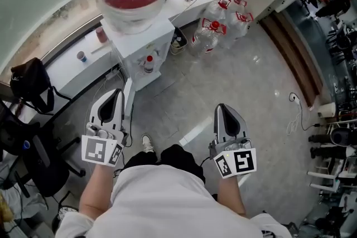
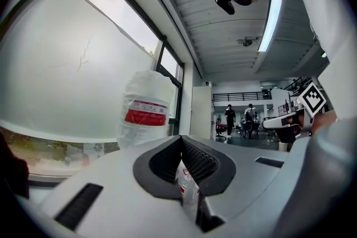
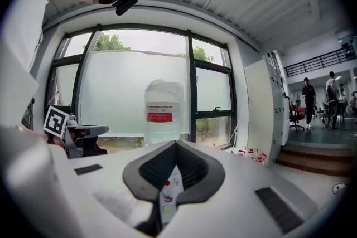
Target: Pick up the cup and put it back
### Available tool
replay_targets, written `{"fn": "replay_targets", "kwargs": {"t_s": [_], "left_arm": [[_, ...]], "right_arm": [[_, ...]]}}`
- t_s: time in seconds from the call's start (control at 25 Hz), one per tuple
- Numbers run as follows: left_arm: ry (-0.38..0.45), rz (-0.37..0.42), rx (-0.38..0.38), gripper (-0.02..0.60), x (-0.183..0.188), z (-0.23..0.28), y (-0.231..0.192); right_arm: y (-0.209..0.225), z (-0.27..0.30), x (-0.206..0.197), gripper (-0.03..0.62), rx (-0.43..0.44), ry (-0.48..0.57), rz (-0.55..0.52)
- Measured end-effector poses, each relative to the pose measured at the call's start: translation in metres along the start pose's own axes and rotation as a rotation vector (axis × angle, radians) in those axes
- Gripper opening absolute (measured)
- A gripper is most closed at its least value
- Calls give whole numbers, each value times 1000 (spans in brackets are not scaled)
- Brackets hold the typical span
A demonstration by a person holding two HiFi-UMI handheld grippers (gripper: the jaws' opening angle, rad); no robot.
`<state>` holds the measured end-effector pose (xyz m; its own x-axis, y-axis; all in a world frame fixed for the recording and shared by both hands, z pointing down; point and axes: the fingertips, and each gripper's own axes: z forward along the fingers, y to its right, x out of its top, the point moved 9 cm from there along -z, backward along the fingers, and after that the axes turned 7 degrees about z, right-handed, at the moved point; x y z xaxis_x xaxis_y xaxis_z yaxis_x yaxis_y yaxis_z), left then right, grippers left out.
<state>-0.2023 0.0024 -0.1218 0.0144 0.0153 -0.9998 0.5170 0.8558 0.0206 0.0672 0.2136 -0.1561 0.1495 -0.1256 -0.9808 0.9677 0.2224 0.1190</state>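
While the head view shows the left claw [image 1: 115,95] and right claw [image 1: 224,110] low near the body, the cup [image 1: 81,56] stands well apart on the white surface [image 1: 67,72]. Left gripper view: jaws together, nothing between. Right gripper view: the same. Pick-up not yet begun, I judge; next, reach and open.

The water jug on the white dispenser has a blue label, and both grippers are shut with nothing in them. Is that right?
No. The water jug has a red label, not blue, as the right gripper view shows. The rest holds: it sits on the white dispenser, and the left gripper and right gripper are shut with nothing in them.
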Motion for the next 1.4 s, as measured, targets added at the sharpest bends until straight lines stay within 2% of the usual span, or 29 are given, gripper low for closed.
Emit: {"fn": "replay_targets", "kwargs": {"t_s": [0.24,0.48,0.68,0.84,1.0,1.4], "left_arm": [[-5,21,30,23,5,21,5],[-2,45,144,23,17,43,12],[-2,85,193,23,29,66,26],[-24,77,238,23,20,66,25],[-55,58,249,23,5,59,16],[-125,33,202,23,-63,58,-12]], "right_arm": [[26,29,4,20,40,22,23],[59,73,21,20,162,31,4],[89,102,35,20,241,24,-22],[85,118,23,20,290,-10,-15],[71,133,5,20,310,-46,-18],[35,181,-42,20,311,-26,-87]]}}
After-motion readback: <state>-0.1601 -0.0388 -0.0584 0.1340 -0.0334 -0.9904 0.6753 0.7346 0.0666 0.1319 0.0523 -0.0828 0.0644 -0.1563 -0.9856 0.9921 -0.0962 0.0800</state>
